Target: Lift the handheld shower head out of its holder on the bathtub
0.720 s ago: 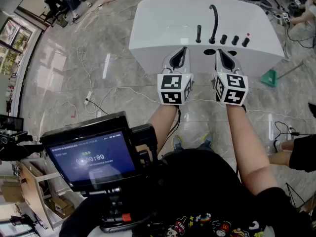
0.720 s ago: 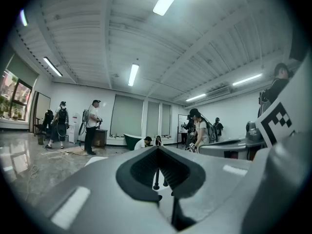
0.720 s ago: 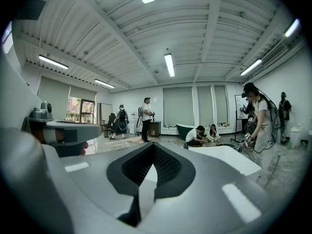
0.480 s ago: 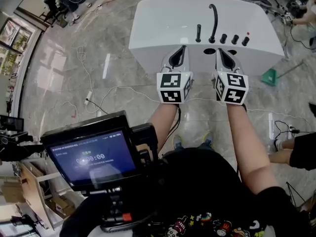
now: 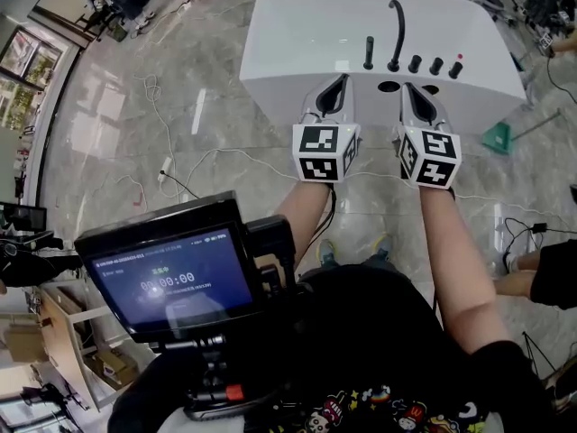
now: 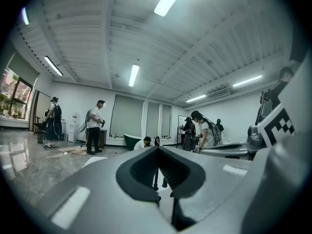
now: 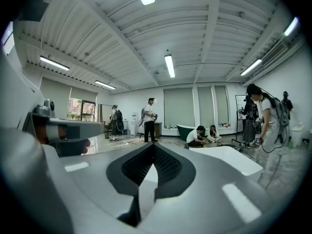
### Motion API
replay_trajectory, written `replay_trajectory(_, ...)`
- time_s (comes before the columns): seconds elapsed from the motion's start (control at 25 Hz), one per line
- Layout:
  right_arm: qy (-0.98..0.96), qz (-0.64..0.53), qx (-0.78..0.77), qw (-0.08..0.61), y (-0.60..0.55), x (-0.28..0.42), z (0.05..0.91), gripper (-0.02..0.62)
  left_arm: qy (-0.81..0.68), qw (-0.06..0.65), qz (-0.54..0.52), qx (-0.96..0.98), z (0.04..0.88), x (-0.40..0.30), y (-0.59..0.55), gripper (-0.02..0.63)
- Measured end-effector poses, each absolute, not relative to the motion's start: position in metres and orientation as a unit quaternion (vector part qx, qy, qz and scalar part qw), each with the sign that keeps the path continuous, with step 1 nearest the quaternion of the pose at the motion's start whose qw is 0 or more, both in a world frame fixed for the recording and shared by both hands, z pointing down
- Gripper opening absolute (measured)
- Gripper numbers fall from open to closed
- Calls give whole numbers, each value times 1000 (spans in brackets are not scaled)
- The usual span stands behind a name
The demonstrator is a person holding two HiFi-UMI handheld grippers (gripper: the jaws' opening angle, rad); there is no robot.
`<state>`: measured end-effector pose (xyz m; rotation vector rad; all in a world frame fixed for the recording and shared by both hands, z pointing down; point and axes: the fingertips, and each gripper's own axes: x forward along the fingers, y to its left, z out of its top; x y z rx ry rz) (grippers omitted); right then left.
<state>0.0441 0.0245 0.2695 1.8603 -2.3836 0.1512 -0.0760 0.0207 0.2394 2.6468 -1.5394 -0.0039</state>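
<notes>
The white bathtub (image 5: pixel 297 25) stands ahead in the head view. On its near deck are black fittings: a short upright handheld shower head (image 5: pixel 368 52) in its holder, a tall curved spout (image 5: pixel 395 30) and three knobs (image 5: pixel 436 65). My left gripper (image 5: pixel 339 79) sits just in front of the tub's rim, slightly left of the shower head and apart from it, and it is shut and empty. My right gripper (image 5: pixel 408 88) is level with it under the knobs, shut on nothing. In the left gripper view the closed jaws (image 6: pixel 156 150) frame two thin dark posts (image 6: pixel 155 177).
Cables (image 5: pixel 162 165) trail over the glossy marble floor left of the tub. A green object (image 5: pixel 495 139) lies at the tub's right corner. A monitor rig (image 5: pixel 171 282) hangs at my chest. Several people (image 7: pixel 148 118) stand and sit in the room beyond.
The head view has shifted a little, so the tub sits slightly higher and to the right. Both grippers keep their places in front of the tub, still shut.
</notes>
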Motion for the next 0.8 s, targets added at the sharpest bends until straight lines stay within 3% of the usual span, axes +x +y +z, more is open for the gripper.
replay_trajectory(0.44,-812,51,577,69,-2,87,275,28,-531,44,-3,846,239,-27,0,1)
replay_trajectory(0.8,-813,75,571,84,-99,100,342,29,-533,57,8,844,291,-11,-92,1)
